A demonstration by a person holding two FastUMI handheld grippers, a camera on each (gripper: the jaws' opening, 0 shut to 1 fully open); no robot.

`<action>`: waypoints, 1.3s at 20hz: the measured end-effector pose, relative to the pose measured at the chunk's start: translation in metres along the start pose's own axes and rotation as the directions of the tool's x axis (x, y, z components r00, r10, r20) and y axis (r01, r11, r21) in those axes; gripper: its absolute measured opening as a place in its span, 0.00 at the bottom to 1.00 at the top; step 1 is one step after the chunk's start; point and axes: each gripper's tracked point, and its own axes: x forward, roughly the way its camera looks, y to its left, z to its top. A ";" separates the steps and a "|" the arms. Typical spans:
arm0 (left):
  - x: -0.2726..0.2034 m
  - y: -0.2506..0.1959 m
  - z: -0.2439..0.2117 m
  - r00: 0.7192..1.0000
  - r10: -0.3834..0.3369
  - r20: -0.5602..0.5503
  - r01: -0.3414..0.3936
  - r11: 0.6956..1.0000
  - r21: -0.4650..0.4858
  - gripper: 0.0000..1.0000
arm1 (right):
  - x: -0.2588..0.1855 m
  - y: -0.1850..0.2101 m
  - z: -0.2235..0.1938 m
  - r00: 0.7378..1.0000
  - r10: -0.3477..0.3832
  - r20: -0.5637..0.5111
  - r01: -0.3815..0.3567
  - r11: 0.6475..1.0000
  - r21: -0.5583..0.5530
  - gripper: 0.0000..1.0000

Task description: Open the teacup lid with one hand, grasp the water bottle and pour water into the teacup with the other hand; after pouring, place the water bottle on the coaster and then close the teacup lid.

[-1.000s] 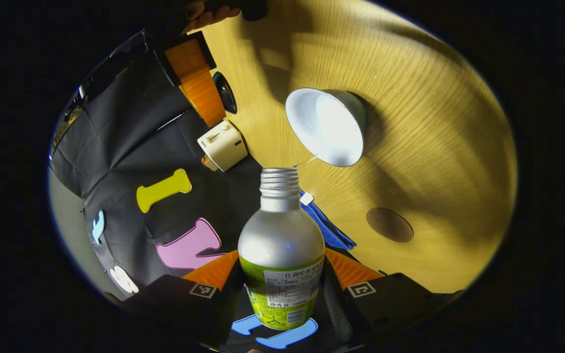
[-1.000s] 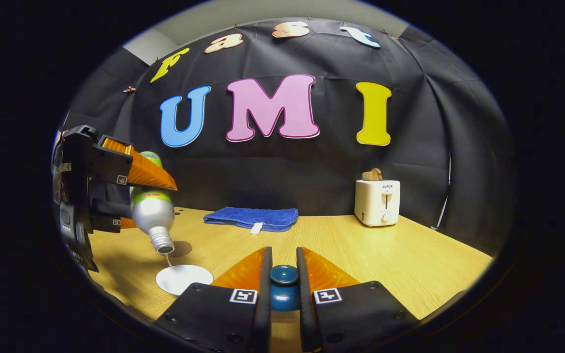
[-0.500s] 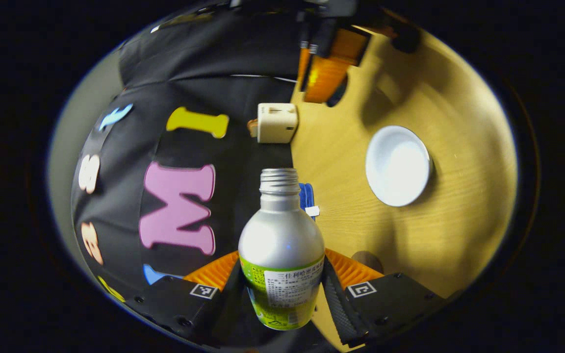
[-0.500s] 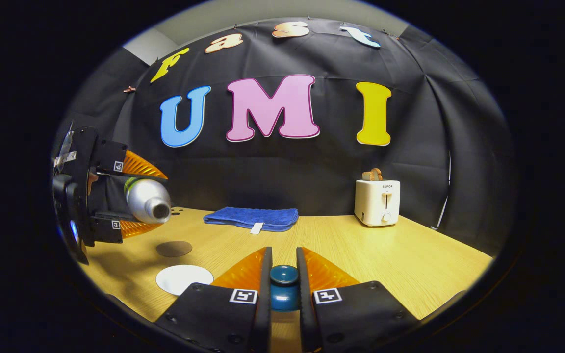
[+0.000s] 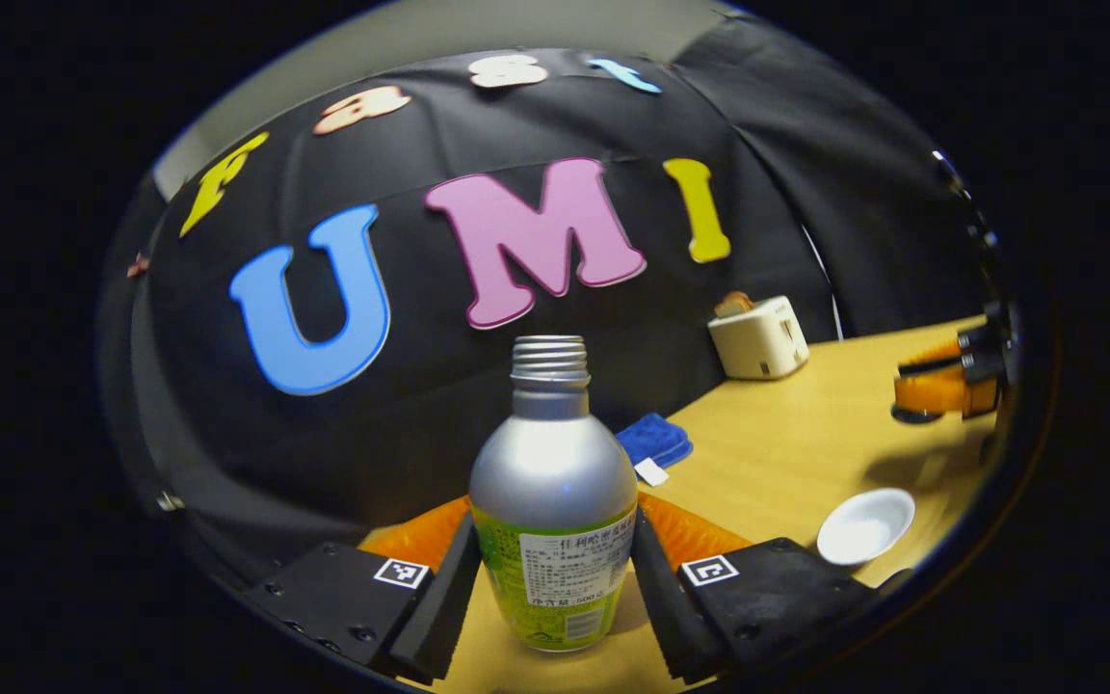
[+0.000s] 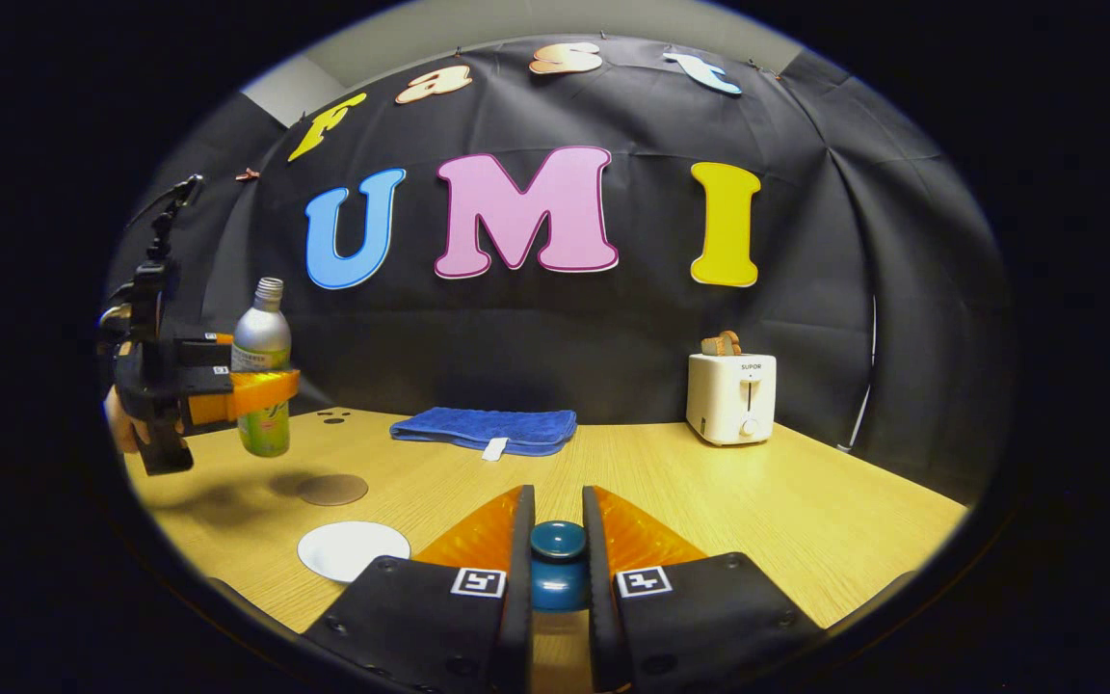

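Yellow wood tabletop (image 6: 709,501) runs across the lower half of the right gripper view, with a blue cloth (image 6: 486,428) and a white toaster (image 6: 731,397) against the black backdrop. At the left of that view we see the left gripper (image 6: 261,391) clamped on the water bottle (image 6: 261,381), upright and uncapped, held above the table, a little up and left of the brown coaster (image 6: 332,490). The open teacup (image 6: 354,550) sits at lower left, nearer us than the coaster.

Bottom centre of the right gripper view, the right gripper (image 6: 557,554) pinches the blue knob of the teacup lid (image 6: 557,551), held clear of the cup.

We judge the setting down as the risky part. The bottle has no cap, so a tilt or a hard landing could slop water out. If its base catches the coaster's edge, it may rock or tip. Closing the cup off-centre could then leave the lid sitting crooked or nudge the cup.
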 end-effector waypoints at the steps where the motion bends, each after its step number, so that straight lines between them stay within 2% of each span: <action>1: 0.001 -0.001 0.001 1.000 0.002 0.019 0.000 0.996 -0.085 0.80 | 0.000 0.000 0.000 1.000 0.000 0.000 0.000 1.000 0.000 0.27; 3: -0.001 -0.003 0.002 1.000 -0.007 0.025 0.011 0.985 -0.170 0.80 | 0.000 0.000 0.000 1.000 0.000 0.000 0.000 1.000 0.000 0.27; 5: 0.002 -0.009 -0.008 1.000 -0.018 0.002 0.019 0.979 -0.204 0.81 | 0.000 0.000 0.000 1.000 0.000 0.000 0.000 1.000 0.000 0.27; 11: 0.026 -0.013 -0.044 0.998 -0.022 -0.062 0.007 0.970 -0.241 0.83 | 0.000 0.001 0.000 1.000 0.006 0.000 -0.006 1.000 0.000 0.27; 15: 0.017 -0.010 -0.036 0.999 -0.005 -0.048 -0.006 0.972 -0.234 0.85 | 0.000 0.001 0.000 1.000 0.006 -0.001 -0.006 1.000 0.000 0.27; 16: 0.013 -0.008 -0.034 0.999 -0.002 -0.047 -0.009 0.973 -0.231 0.93 | 0.000 0.001 0.000 1.000 0.007 -0.001 -0.007 1.000 0.000 0.27; 17: 0.007 -0.010 -0.030 0.999 -0.009 -0.050 -0.003 0.972 -0.234 0.96 | 0.000 0.001 0.000 1.000 0.006 -0.001 -0.006 1.000 0.000 0.27; 19: -0.014 -0.015 -0.026 0.997 -0.030 -0.076 0.010 0.970 -0.243 0.96 | 0.000 0.001 0.000 1.000 0.006 -0.001 -0.006 1.000 0.000 0.27; 23: -0.065 -0.016 -0.025 0.995 -0.023 -0.094 -0.003 0.965 -0.263 0.96 | 0.000 0.001 0.000 1.000 0.007 -0.001 -0.007 1.000 0.000 0.27; 26: -0.111 -0.016 -0.027 0.999 0.008 -0.049 -0.019 0.972 -0.234 0.96 | 0.000 0.018 -0.001 0.998 0.054 -0.007 -0.054 0.998 0.008 0.27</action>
